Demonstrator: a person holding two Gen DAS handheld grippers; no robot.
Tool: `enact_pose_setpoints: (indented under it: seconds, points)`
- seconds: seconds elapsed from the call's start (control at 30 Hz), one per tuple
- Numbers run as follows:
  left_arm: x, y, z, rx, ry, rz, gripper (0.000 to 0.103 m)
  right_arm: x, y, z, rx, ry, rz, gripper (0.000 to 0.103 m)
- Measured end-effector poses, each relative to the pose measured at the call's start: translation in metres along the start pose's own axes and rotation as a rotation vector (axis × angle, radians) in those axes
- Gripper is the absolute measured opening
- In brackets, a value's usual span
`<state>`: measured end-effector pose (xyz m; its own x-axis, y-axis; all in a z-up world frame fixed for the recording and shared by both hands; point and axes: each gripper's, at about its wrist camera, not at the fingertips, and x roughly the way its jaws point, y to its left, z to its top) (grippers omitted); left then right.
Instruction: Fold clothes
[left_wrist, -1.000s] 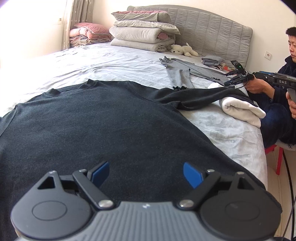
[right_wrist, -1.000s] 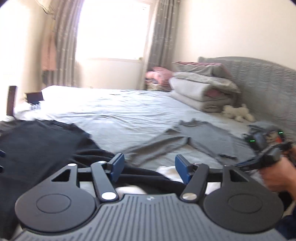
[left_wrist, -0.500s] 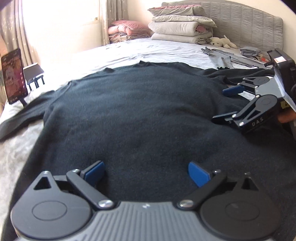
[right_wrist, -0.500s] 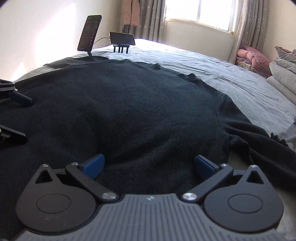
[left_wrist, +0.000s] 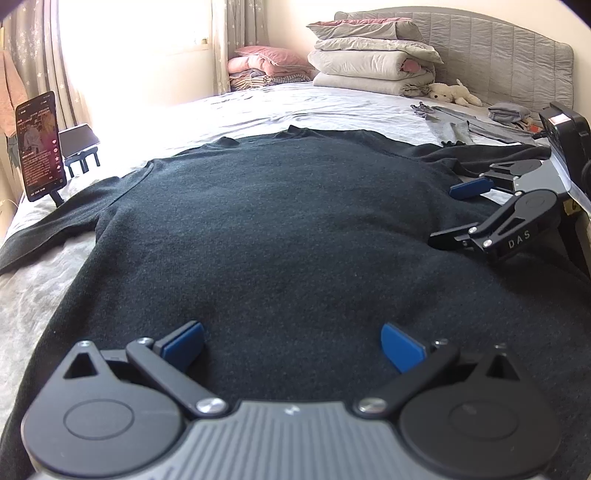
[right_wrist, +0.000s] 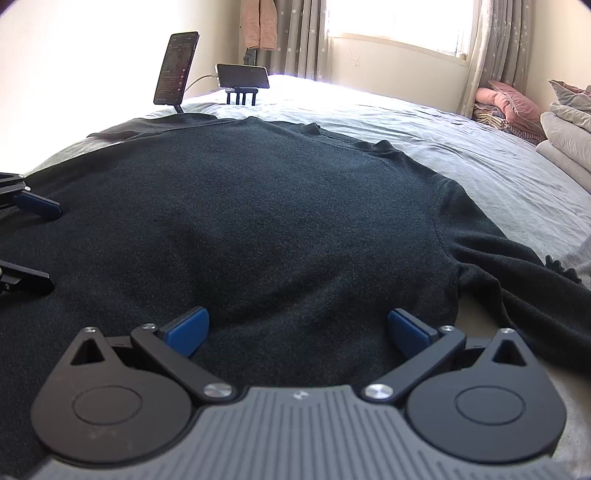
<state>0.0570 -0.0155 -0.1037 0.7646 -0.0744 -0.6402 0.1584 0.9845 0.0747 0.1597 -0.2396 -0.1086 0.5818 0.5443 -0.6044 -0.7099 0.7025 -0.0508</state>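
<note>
Both my left gripper and right gripper gape wide, holding nothing — poised over the dark sweater spread flat on the grey-sheeted bed.

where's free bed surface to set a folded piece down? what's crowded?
Free: the wide bare sheet between the dark sweater's collar, the window-side pillows and the stacked quilts. Crowded: the headboard side, with the grey garment, a folded grey pile and a plush toy; the far corner holds two phones on stands.
</note>
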Motion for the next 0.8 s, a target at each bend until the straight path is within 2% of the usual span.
enact_pose_setpoints:
  seconds: [0.17, 0.3, 0.47, 0.6, 0.8]
  points:
    - [-0.003, -0.004, -0.003, -0.003, -0.025, 0.036, 0.103, -0.003, 0.000, -0.001, 0.001, 0.000, 0.000, 0.103]
    - [-0.001, 0.001, -0.001, -0.036, -0.004, 0.024, 0.103, -0.002, 0.000, -0.001, 0.001, 0.000, 0.000, 0.103]
    - [0.000, -0.010, 0.003, -0.073, 0.026, 0.099, 0.103, -0.001, 0.000, -0.001, 0.000, 0.001, -0.001, 0.103]
    - [0.000, -0.005, 0.002, -0.107, 0.030, 0.087, 0.103, -0.001, 0.000, -0.001, 0.000, 0.001, -0.001, 0.103]
    - [-0.001, -0.008, -0.002, -0.093, 0.007, 0.096, 0.103, 0.000, 0.000, 0.000, 0.000, 0.002, -0.001, 0.103]
